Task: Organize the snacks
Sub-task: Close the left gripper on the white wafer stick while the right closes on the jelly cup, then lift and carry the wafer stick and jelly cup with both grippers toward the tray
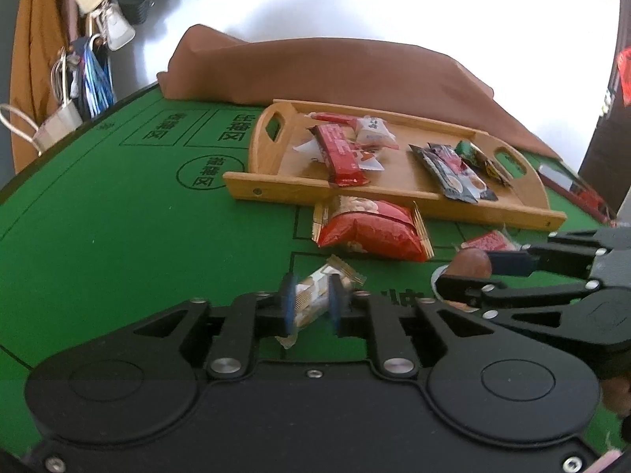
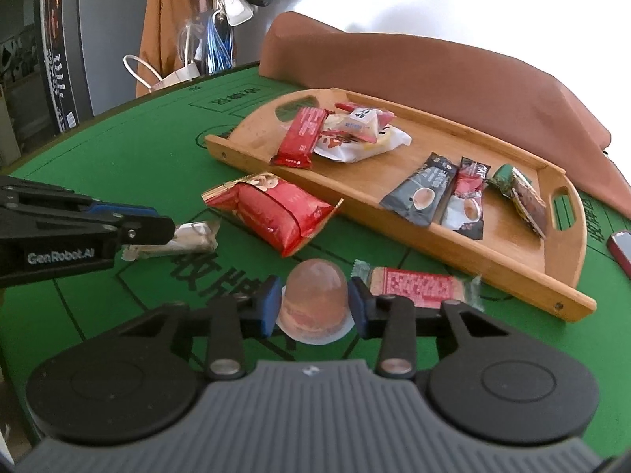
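My left gripper (image 1: pixel 311 307) is shut on a small clear-wrapped biscuit bar (image 1: pixel 315 299), seen from the side in the right wrist view (image 2: pixel 173 238), low over the green table. My right gripper (image 2: pixel 315 307) is shut on a pinkish jelly cup (image 2: pixel 315 299), which also shows in the left wrist view (image 1: pixel 469 264). A wooden tray (image 2: pixel 512 272) holds several snack packets and coffee sachets. A big red snack bag (image 2: pixel 276 213) lies in front of the tray. A red-patterned wafer bar (image 2: pixel 418 285) lies beside the right gripper.
The green felt table (image 1: pixel 118 216) has printed markings. A brown cloth (image 2: pixel 434 75) is bunched behind the tray. A red phone-like object (image 2: pixel 621 250) lies at the right edge. Bags and coats (image 2: pixel 213 19) hang beyond the table's far left.
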